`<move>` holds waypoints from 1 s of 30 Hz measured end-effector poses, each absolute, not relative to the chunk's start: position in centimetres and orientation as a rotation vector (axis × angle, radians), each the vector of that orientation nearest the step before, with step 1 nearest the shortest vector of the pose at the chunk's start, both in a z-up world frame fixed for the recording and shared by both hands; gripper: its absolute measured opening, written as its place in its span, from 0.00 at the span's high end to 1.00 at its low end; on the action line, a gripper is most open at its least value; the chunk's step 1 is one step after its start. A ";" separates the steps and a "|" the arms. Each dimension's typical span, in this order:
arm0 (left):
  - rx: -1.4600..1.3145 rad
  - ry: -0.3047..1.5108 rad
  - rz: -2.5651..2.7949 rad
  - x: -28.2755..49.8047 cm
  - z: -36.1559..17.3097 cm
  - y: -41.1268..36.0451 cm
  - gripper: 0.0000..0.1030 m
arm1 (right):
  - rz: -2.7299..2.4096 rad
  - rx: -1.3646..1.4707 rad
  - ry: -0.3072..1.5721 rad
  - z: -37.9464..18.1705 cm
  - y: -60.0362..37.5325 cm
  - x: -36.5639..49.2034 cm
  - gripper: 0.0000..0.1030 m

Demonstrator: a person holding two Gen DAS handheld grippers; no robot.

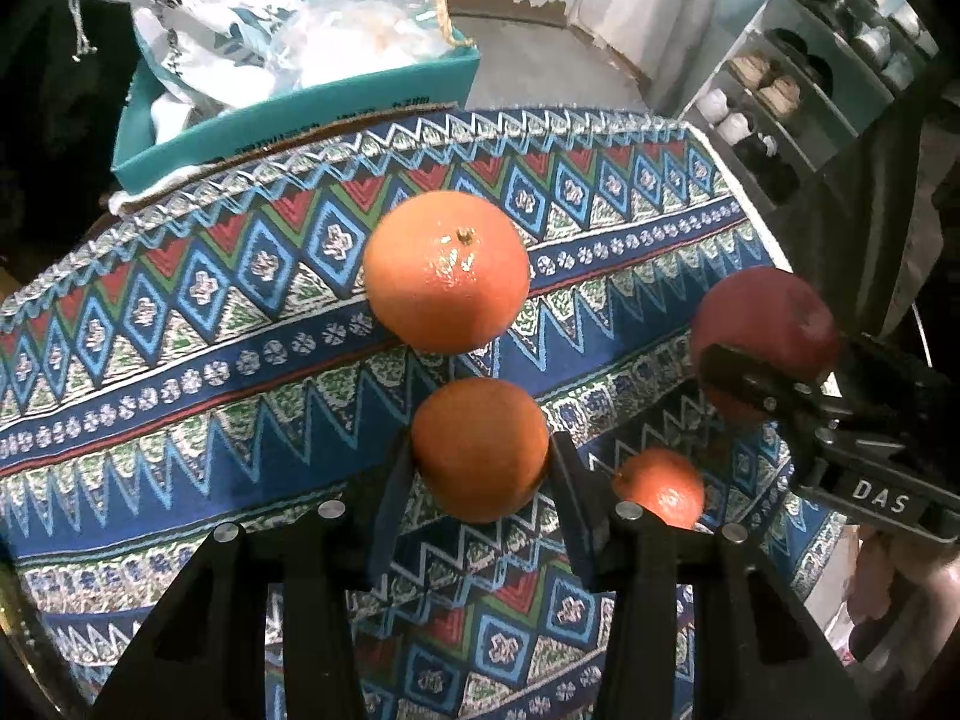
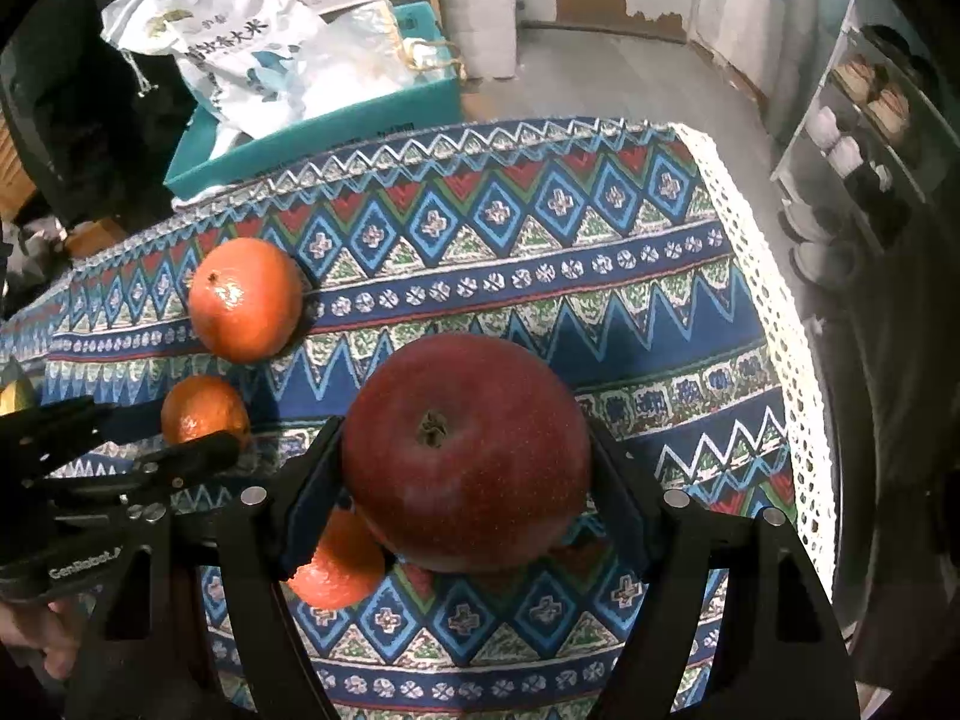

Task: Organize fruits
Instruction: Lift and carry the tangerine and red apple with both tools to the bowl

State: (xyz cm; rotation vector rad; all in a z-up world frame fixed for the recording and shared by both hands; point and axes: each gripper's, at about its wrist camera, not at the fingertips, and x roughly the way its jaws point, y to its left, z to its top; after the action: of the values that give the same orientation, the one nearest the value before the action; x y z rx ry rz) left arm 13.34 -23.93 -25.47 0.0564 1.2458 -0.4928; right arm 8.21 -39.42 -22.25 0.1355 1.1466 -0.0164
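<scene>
Left tongs [image 1: 480,456] pinch orange [image 1: 480,450], banana [image 2: 15,396] right-view only

— Where did the fruit lie on the tablecloth [image 1: 180,360]?
— A large orange [image 1: 447,270] lay far, a smaller orange [image 1: 480,449] nearer, the apple [image 1: 765,324] right, another orange [image 1: 663,486] nearest.

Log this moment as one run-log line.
left gripper: shut on small orange | right gripper: shut on red apple | loose on tablecloth: two oranges
</scene>
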 end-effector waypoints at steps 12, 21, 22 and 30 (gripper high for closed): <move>0.088 1.134 -0.475 11.6 -20.2 -21.1 0.55 | 0.028 0.073 1.064 -18.4 -36.6 7.0 0.26; 0.106 1.058 -0.469 10.0 -16.8 -19.0 0.55 | 0.073 0.059 0.998 -14.6 -34.5 6.0 0.26; 0.100 1.054 -0.469 9.9 -16.4 -18.7 0.55 | 0.079 0.053 0.988 -14.1 -34.2 5.9 0.26; 0.075 0.998 -0.455 8.6 -13.1 -16.7 0.55 | 0.116 0.025 0.934 -11.1 -32.4 5.1 0.26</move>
State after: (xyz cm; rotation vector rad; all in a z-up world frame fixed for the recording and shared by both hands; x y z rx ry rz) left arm 8.61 -16.71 -13.06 0.0752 0.9979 -0.4547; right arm 5.06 -32.41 -11.11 0.0253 0.9342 0.1163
